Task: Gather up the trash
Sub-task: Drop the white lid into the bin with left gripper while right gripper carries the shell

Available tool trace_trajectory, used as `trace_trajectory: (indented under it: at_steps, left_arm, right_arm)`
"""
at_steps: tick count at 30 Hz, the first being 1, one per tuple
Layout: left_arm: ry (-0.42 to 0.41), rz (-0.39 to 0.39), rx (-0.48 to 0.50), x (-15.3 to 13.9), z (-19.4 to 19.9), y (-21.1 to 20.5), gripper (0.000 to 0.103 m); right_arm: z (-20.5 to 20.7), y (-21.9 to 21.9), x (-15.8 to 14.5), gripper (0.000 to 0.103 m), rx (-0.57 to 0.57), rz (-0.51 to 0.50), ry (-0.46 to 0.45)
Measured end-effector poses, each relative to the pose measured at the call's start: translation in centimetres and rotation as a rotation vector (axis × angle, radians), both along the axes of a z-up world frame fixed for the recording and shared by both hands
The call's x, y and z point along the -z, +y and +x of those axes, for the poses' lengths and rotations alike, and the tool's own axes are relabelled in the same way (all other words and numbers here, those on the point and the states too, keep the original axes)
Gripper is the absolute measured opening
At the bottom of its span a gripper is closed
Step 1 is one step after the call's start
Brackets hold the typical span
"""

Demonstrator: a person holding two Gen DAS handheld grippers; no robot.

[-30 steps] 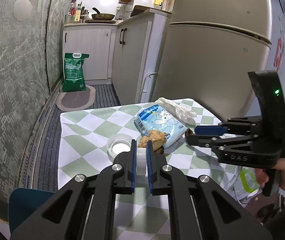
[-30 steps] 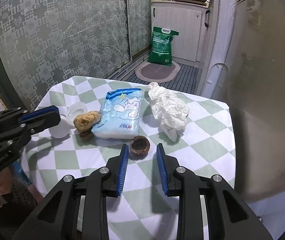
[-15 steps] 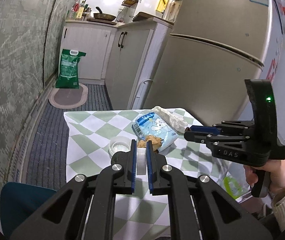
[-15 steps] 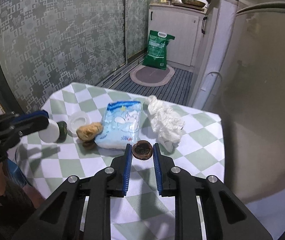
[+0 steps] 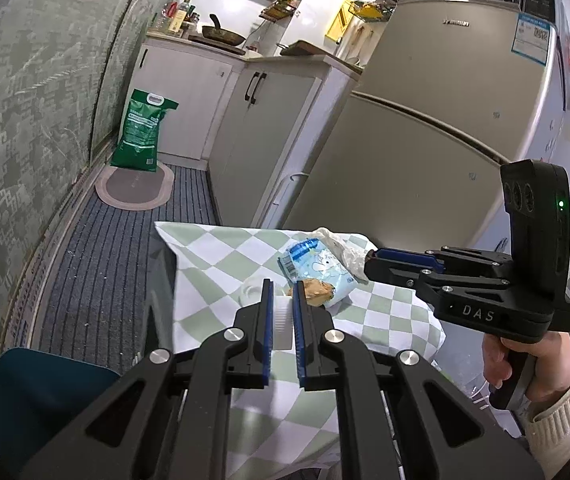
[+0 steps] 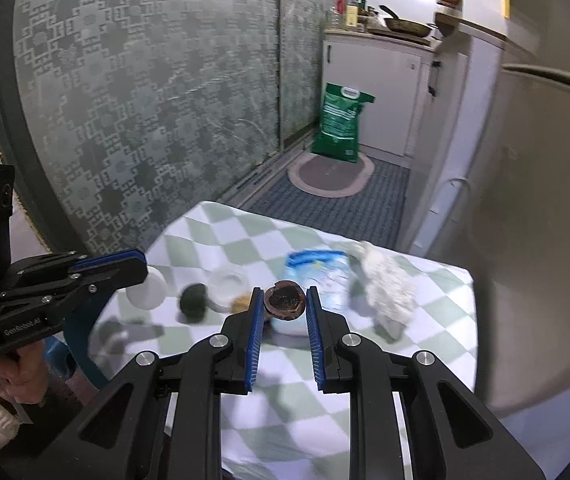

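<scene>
Dim indoor light; the far white kitchen counter (image 5: 189, 46) glows brightest. Fisheye bending curves every edge inside black corners. The right wrist view is motion-blurred, smearing the green-and-white checked tablecloth (image 6: 425, 360).

On the bench (image 6: 213, 236), seen from the right wrist, the snack bag (image 6: 319, 276) lies near the centre. The crumpled tissue (image 6: 385, 284) lies at its 3 o'clock, just beside it. The lid (image 6: 227, 280) sits at the bag's 9 o'clock, with the dark lump (image 6: 194, 300) further out at 9 o'clock. A bread piece (image 6: 241, 303) lies between lid and bag, at the bag's 8 o'clock. The right tool (image 6: 285, 304) holds a shell (image 6: 285, 300) above the bench, before the bag at 6 o'clock. The left tool (image 6: 137, 270) holds a cup (image 6: 147, 290) over the bench's edge at 9 o'clock. Behind the bench, at 12 o'clock, a mat (image 6: 331, 172) lies on the floor with a sack (image 6: 339, 124) behind it.
</scene>
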State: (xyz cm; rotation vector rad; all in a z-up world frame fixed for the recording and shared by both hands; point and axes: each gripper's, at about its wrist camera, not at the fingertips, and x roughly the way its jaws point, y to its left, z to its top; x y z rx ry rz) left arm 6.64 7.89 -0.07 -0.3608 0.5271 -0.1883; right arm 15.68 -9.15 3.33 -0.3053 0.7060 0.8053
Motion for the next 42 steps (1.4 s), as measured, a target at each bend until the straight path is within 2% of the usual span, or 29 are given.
trace_trajectory:
  at_steps: [12,20,29,37,42]
  left_arm:
    - [-0.011,0.042,-0.07,-0.5,-3.5,4.6,0.01]
    - [0.047,0.066,-0.144,1.6,-6.3,8.8,0.01]
    - [0.199,0.069,-0.221,6.5,-8.5,13.3,0.011]
    - [0.351,0.072,-0.221,10.8,-9.0,15.5,0.011]
    - [0.425,0.105,-0.216,12.8,-9.1,16.1,0.011]
  right_arm:
    - [-2.3,5.8,-0.9,0.021,-0.097,0.02,-0.003]
    - [-4.2,10.4,-0.9,0.021,-0.183,0.042,0.018]
    - [-6.3,15.2,0.4,0.021,-0.267,0.021,0.06]
    - [-7.7,18.7,2.1,0.021,-0.32,-0.019,0.096]
    - [-8.5,20.8,3.5,0.021,-0.349,-0.047,0.124]
